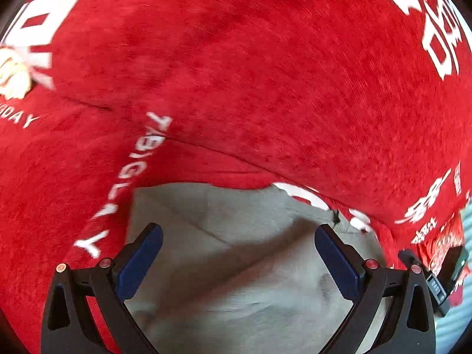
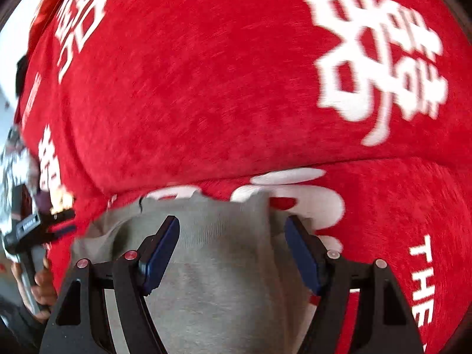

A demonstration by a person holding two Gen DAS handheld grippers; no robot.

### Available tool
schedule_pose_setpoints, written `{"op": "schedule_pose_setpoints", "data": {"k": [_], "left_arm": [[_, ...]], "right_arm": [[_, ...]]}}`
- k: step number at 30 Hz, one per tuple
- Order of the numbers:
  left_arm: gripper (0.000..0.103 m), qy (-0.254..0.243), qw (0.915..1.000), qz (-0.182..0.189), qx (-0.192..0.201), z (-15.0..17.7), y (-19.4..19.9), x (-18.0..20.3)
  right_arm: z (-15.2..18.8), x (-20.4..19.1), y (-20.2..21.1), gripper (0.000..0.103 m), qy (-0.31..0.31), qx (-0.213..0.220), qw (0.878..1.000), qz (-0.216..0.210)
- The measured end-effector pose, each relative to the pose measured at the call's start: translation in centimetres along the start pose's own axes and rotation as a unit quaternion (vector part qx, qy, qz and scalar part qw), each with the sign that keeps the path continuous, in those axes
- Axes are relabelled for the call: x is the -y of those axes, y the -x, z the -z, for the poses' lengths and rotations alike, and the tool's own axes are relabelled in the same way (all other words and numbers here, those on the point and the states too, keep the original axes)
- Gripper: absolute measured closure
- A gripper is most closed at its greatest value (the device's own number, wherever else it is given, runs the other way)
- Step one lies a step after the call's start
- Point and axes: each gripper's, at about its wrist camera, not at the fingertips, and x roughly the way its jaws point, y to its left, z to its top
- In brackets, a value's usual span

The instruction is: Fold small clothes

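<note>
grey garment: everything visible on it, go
The grey garment looks like soft knit fabric with a ribbed band, creased and rumpled, lying on the red printed cloth. Its far edge is uneven. It lies under the open left claw and the open right claw; neither visibly grips it. What kind of garment is unclear.

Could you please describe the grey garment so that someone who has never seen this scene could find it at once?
Look first at the big red cloth with white lettering that fills both views. At its near edge, right under the open left tongs and right tongs, lies the grey garment. It is the only plain, unprinted fabric, a dull grey knit against bright red.
</note>
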Motion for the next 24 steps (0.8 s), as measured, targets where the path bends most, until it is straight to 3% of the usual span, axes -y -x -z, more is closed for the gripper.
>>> {"op": "schedule_pose_setpoints", "data": {"k": [3,6,11,13,16,17,24], "left_arm": [[0.0,-0.026,0.9995,-0.013,0.009,0.9,1.6,-0.4],[0.0,-0.09,0.9958,-0.02,-0.005,3.2,2.5,1.1],[0.0,-0.228,0.9727,-0.011,-0.043,8.1,1.3,5.9],[0.0,-0.26,0.9631,-0.036,-0.06,9.2,-1.0,7.6],[0.0,-0.255,0.9597,-0.077,-0.088,9.2,-4.3,7.8],[0.0,-0.247,0.9614,-0.081,-0.091,8.9,-4.9,7.6],[0.0,-0.163,0.978,-0.093,-0.091,3.7,-6.2,5.8]], "right_arm": [[1.0,0.0,0.8,0.026,0.014,-0.008,1.0,0.014],[2.2,-1.5,0.9,0.026,0.049,-0.024,0.998,0.02],[4.1,-5.2,0.0,0.026,0.116,-0.044,0.992,0.018],[4.7,-6.3,-1.7,0.026,0.136,-0.067,0.987,0.054],[6.2,-6.5,-4.5,0.024,0.148,-0.097,0.979,0.101],[6.7,-6.4,-4.3,0.021,0.156,-0.067,0.98,0.103],[7.0,-6.2,-4.2,0.021,0.15,-0.063,0.981,0.102]]}}
